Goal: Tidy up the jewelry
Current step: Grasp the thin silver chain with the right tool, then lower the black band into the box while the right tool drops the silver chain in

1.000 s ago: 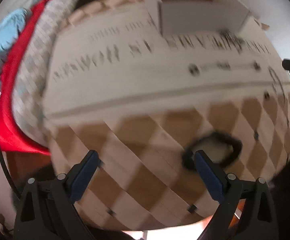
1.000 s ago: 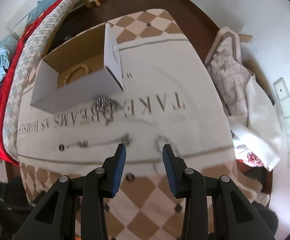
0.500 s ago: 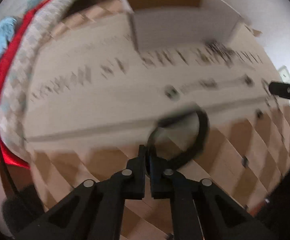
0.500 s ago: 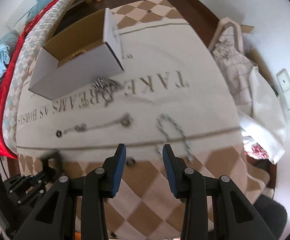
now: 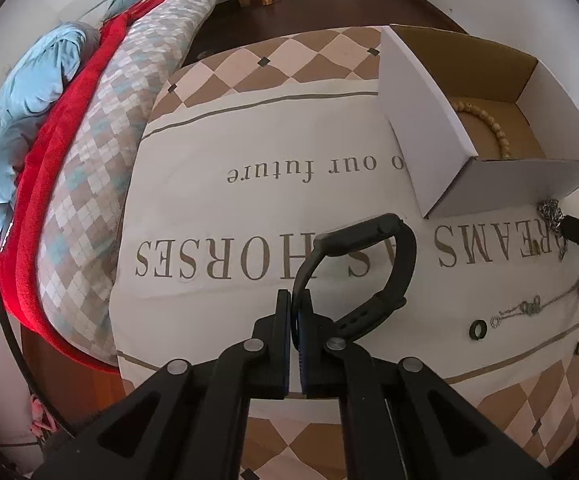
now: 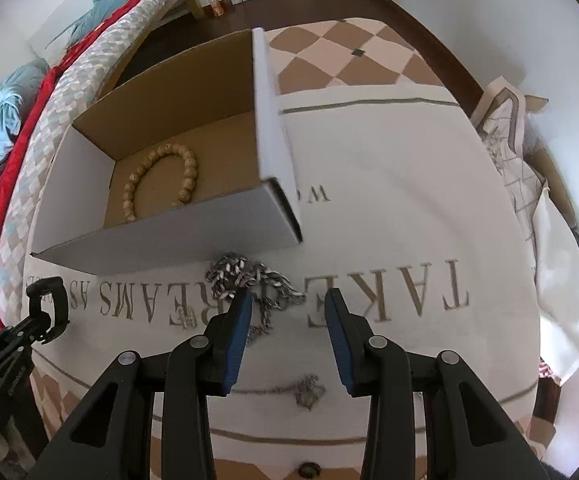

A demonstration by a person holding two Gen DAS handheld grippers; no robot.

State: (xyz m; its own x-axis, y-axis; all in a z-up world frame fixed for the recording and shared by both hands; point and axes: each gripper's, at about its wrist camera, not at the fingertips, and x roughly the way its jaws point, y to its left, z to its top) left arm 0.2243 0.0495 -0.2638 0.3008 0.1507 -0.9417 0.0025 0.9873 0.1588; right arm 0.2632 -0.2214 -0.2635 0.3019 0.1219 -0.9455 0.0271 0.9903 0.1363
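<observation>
Left gripper: your jaws are clamped on the strap of the watch, which hangs clear above the cloth.
Watch: light and rubbery, you judge; the strap bends, so the heavy face end will swing. Hold near the buckle as you do and move smoothly.
Box: open-topped cardboard, light, likely to slide if you bump it. It sits far of the chain; the beads lie inside.
Chain: a heaped metal pile on the cloth, touching the box's near wall. Limp and slippery, it will drape and slip; pinch the thickest clump, not one strand.
Right gripper: your jaws stand partly apart, holding nothing, just above the chain's near edge.
Pendant: small, thin-chained, lying nearer you.
</observation>
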